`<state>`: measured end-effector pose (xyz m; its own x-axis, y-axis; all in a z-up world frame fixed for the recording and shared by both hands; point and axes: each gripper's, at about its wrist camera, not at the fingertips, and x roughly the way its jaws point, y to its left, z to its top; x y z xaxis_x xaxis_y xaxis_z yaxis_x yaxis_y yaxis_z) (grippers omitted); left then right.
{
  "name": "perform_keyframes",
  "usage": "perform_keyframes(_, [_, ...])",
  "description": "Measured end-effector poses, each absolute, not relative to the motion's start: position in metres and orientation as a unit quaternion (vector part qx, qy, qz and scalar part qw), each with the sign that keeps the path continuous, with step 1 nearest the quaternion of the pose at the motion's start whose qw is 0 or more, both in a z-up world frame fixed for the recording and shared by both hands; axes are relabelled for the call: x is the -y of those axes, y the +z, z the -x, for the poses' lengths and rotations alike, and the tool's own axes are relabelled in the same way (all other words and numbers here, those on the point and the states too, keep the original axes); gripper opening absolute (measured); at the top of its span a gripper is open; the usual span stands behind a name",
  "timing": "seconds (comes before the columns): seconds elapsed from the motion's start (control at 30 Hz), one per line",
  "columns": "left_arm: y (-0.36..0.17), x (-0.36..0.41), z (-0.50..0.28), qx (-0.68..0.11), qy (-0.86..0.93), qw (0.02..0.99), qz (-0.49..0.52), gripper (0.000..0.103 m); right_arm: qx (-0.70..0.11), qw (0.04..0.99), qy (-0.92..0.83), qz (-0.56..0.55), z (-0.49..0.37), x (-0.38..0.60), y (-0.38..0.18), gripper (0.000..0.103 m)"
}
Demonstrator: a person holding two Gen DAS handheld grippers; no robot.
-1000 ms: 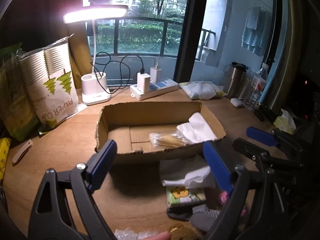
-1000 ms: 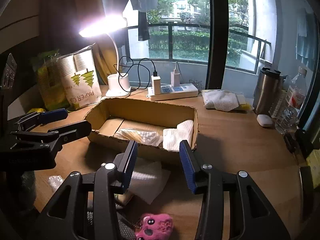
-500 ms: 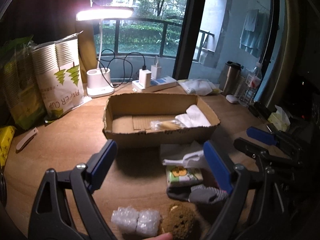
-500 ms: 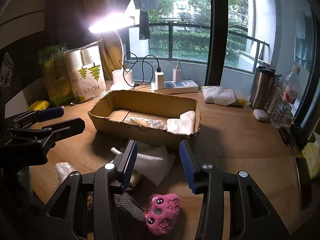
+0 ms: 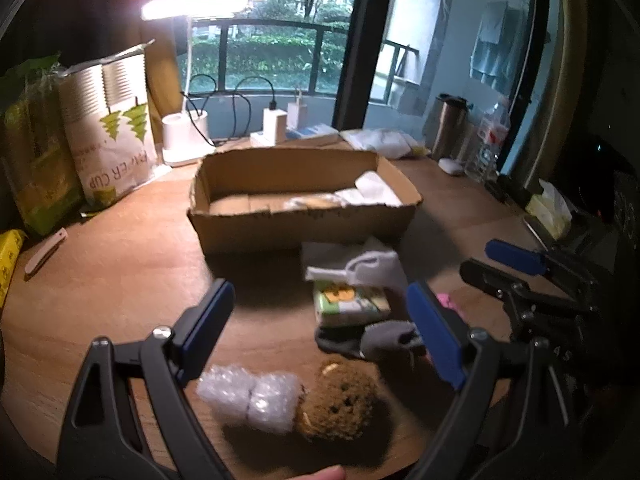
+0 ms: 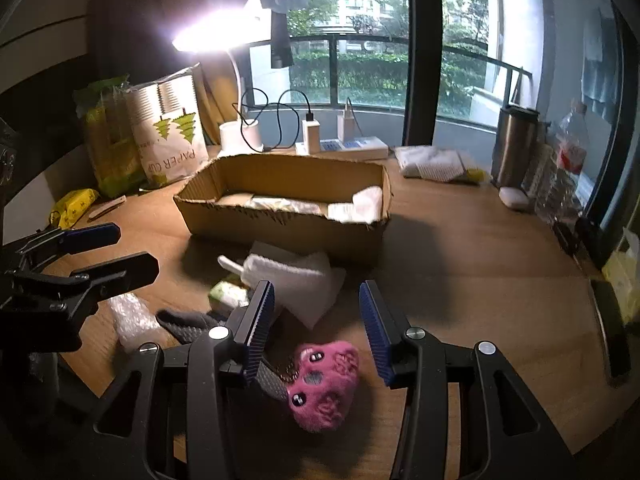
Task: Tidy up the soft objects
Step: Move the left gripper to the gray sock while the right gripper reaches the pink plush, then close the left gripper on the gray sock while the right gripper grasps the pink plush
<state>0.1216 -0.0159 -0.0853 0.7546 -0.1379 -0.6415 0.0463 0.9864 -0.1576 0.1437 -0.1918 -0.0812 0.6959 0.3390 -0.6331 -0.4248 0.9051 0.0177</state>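
A cardboard box (image 5: 280, 224) holds white cloths (image 5: 370, 190) and a clear packet. In front of it lie white foam sheets (image 5: 360, 260), a green tissue pack (image 5: 350, 304), a grey sock (image 5: 372, 342), bubble wrap (image 5: 256, 396) and a brown plush (image 5: 340, 404). My left gripper (image 5: 320, 332) is open and empty above them. In the right wrist view my right gripper (image 6: 316, 320) is open and empty above a pink plush (image 6: 324, 384), with the box (image 6: 288, 220) beyond.
A lit desk lamp (image 5: 188, 80), a paper cup bag (image 5: 108, 136), a power strip (image 5: 296, 132), a steel flask (image 6: 514, 148) and water bottles (image 6: 560, 172) line the table's back. A tissue box (image 5: 548, 208) sits at the right edge.
Both grippers have pulled back from the box toward the table's near edge. The bubble wrap, brown plush and pink plush have come fully into view. Both stay open.
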Motion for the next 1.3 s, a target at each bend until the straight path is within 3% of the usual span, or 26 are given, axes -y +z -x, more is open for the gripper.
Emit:
perform_keyframes(0.77, [-0.12, 0.049, -0.138, -0.401, -0.058, 0.914, 0.032, 0.089, -0.405, 0.885, 0.216, 0.072, -0.152, 0.205, -0.148, 0.048])
perform_keyframes(0.9, [-0.126, 0.056, -0.142, -0.411, -0.061, 0.909, 0.023, 0.089, -0.41, 0.883, 0.221, 0.063, -0.154, 0.21, -0.156, 0.056])
perform_keyframes(1.3, [-0.142, 0.082, -0.157, -0.438, -0.07, 0.896, -0.018, 0.089, -0.406, 0.884, 0.229, 0.033, -0.161, 0.229, -0.161, 0.056])
